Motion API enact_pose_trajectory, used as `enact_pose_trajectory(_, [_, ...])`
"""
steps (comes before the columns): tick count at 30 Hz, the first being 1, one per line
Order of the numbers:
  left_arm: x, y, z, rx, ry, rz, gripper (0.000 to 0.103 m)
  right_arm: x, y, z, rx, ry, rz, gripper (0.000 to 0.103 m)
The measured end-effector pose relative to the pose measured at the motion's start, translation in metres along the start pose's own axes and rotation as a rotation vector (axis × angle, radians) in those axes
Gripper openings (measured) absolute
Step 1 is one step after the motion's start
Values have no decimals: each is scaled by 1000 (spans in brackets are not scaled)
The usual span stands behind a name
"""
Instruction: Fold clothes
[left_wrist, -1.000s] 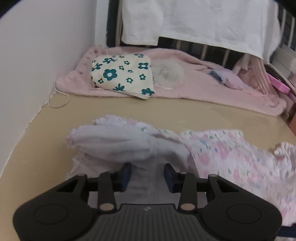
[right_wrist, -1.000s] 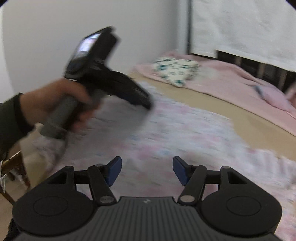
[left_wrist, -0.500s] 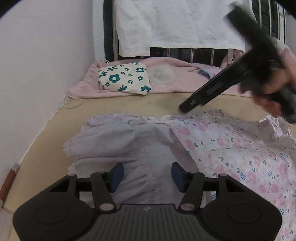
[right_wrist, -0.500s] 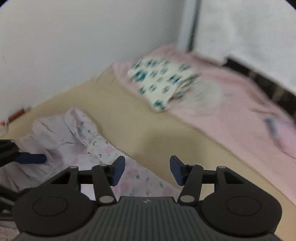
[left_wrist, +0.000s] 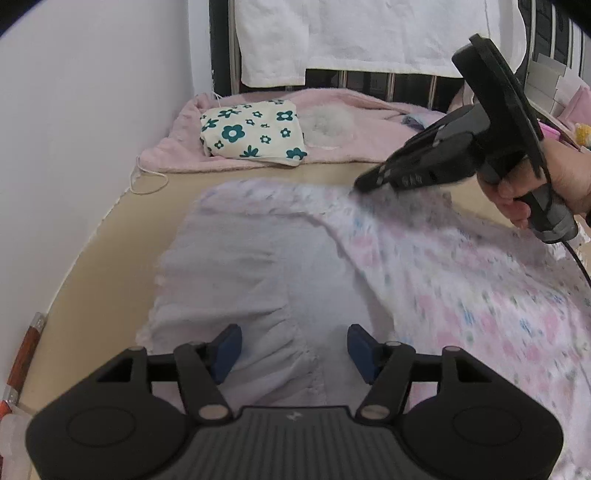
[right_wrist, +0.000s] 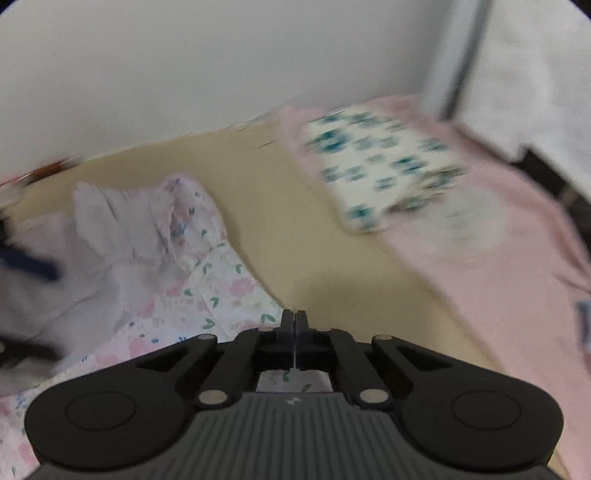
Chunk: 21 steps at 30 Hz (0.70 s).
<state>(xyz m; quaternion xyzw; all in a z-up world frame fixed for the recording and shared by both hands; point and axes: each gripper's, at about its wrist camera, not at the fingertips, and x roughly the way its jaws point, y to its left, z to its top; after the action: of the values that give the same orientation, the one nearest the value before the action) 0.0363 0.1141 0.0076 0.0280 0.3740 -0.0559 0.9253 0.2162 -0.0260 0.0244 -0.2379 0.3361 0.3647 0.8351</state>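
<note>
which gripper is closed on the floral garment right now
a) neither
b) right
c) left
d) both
b: in the right wrist view the right gripper has its fingers pressed together at the edge of the floral garment, while the left gripper hangs open above the pale part of the cloth, with a wide gap between its blue pads.
</note>
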Motion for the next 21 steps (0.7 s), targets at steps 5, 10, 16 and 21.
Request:
enact_pose_trajectory(5, [0,2,1,-14,21,6,71,-18,-13,-2,61,-41,-60,36])
enact_pose_trajectory(10, [-22,9,6,-63,-19,-28,67,-50,-36,-37,149,-31,-66,40])
enact_pose_trajectory(16, [-87,12,-2,-84,-157,-125,68,-62,-41,-83,217,58,-214,36])
enact_pose_trajectory(21, [-127,28,-52,-40,-163,-213,70,-163,33,-115,216,-197,-228,42])
